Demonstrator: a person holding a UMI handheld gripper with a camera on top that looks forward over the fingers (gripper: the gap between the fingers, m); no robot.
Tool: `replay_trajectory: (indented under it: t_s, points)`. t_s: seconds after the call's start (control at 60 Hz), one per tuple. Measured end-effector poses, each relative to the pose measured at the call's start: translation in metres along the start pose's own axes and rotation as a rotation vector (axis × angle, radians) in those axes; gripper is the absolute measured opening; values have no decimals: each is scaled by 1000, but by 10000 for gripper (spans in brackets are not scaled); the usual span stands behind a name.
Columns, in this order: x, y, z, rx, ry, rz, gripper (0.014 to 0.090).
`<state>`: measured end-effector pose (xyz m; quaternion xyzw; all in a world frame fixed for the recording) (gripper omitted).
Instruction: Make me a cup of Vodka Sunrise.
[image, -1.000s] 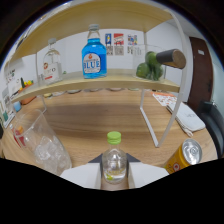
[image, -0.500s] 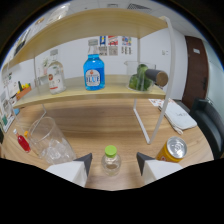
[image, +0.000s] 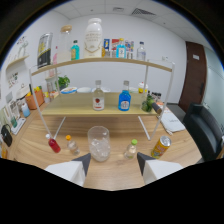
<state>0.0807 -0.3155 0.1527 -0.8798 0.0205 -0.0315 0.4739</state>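
My gripper (image: 113, 165) is open and holds nothing, raised back from the wooden table (image: 115, 172). Just beyond the fingers stands a clear glass (image: 98, 142) with ice in it. A small green-capped bottle (image: 131, 149) stands upright to its right, ahead of the right finger (image: 146, 161). To the glass's left are a small orange-capped bottle (image: 71, 145) and a small red bottle (image: 53, 145). An orange can (image: 161, 146) stands further right. On the low shelf (image: 75, 106) behind are a clear bottle with a red label (image: 98, 97) and a blue bottle (image: 124, 100).
A two-level wooden shelf on thin white legs (image: 145, 129) spans the back; its upper board (image: 100, 61) carries several bottles. A dark bottle and green leaves (image: 149, 104) lie at the lower shelf's right end. Papers (image: 172, 122) and a black chair (image: 205, 132) are at the right.
The gripper has pulled back and up from the green-capped bottle that stood between its fingers; that bottle now stands free on the table beside the glass, and more of the room shows.
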Motion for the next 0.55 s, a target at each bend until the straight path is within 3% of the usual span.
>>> replay_trajectory:
  t_s: [0.233,0.55]
  points:
    - [-37,3,-23,-9,-13,-24,861]
    - [-42,8,-32,-33,-3,-3,858]
